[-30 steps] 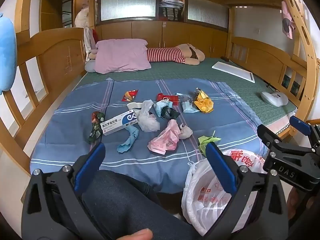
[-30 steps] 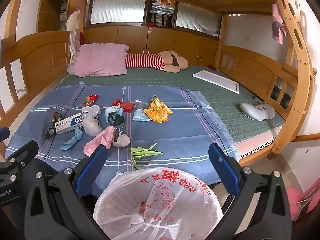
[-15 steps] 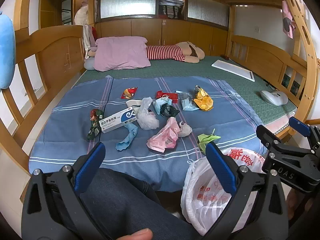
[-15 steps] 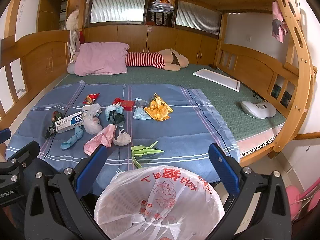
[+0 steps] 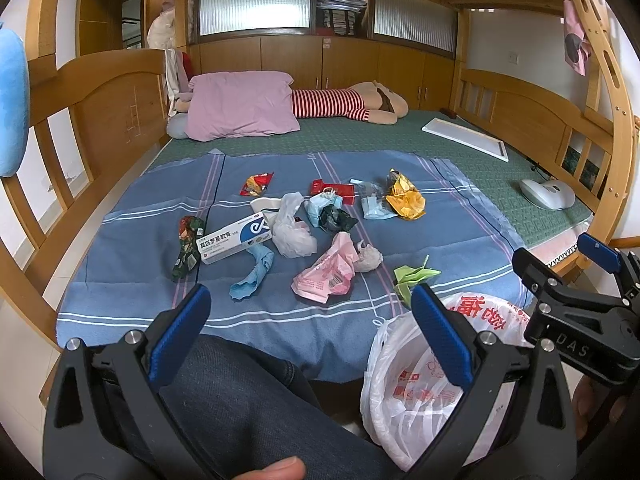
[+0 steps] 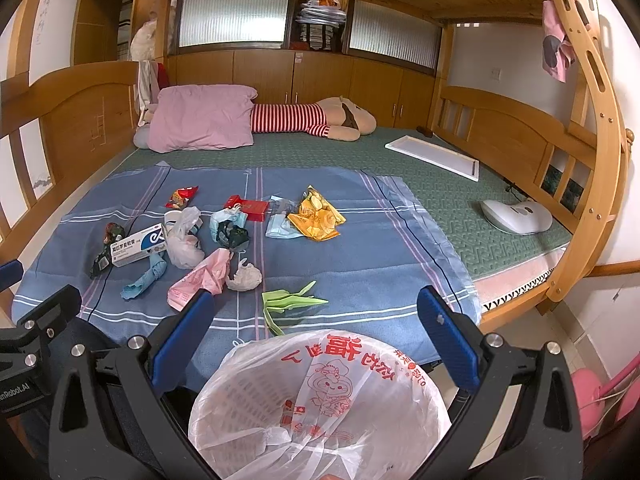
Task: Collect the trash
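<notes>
Both the left gripper (image 5: 310, 336) and right gripper (image 6: 316, 338) have black frames, silver screws and blue-padded fingers (image 5: 440, 340).

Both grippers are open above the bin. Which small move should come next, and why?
Probably reach the right gripper forward to the green paper. It lies nearest the bin on the blue sheet, all the trash is still uncollected, and the left gripper is equally empty but farther from it.

A white bin bag (image 6: 320, 396) at the foot of the bed bears a large red "福". Beyond it on the blanket, an ointment box (image 5: 236, 237) reads "莫匹罗星软膏". The right gripper (image 5: 576, 344) is marked "DAS".
</notes>
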